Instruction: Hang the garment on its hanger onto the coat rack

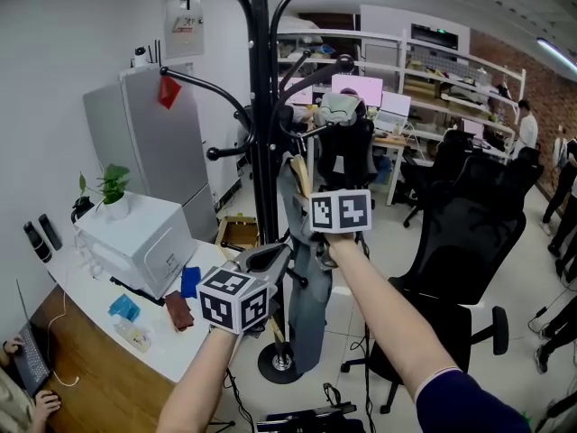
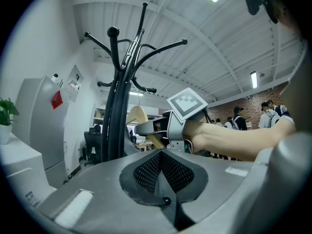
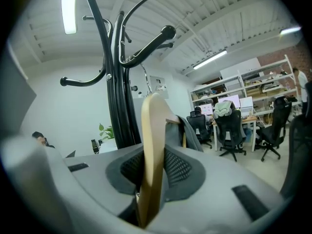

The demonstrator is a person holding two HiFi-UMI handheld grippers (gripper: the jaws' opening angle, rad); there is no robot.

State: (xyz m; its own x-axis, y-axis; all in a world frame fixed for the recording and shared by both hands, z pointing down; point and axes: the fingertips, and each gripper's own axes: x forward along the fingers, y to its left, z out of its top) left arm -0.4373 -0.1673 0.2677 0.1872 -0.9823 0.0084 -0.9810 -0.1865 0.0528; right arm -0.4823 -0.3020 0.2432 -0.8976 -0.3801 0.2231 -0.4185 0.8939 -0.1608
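Student: Progress on the hanging, as shown?

Tutor: Late stage, by judgement. The garment [image 1: 306,305], grey-blue, drapes full length just beside the pole of the coat rack [image 1: 261,106], carried on its wooden hanger [image 3: 152,145]. The hanger's wire hook [image 3: 144,79] rises to one curved branch of the rack. Whether it is fully seated over that branch cannot be settled from any view.

Student: And the grippers?

Tutor: The right gripper [image 3: 151,167] has its jaws closed on the hanger's wooden arm, which stands edge-on between the pads, near the rack's pole. The left gripper [image 2: 163,172] has its jaws together with nothing between them. It sits lower than the right one, beside the garment and close to the rack.

Student: What remains?

Tutor: Probably little: confirm that the hook bears on the branch, let go of the hanger, and draw both grippers away from the rack. The garment is not yet hanging unaided, since the hanger is in the right gripper's hold.

Student: Any writing or brands?

Tutor: None legible. Each gripper carries a marker cube [image 1: 341,212] with black-and-white square patterns, not text. Beyond the rack, a grey cabinet [image 1: 149,142] bears a red tag [image 1: 169,91], and a wall panel [image 1: 184,21] above it holds a printed sheet. Both are too small to read.
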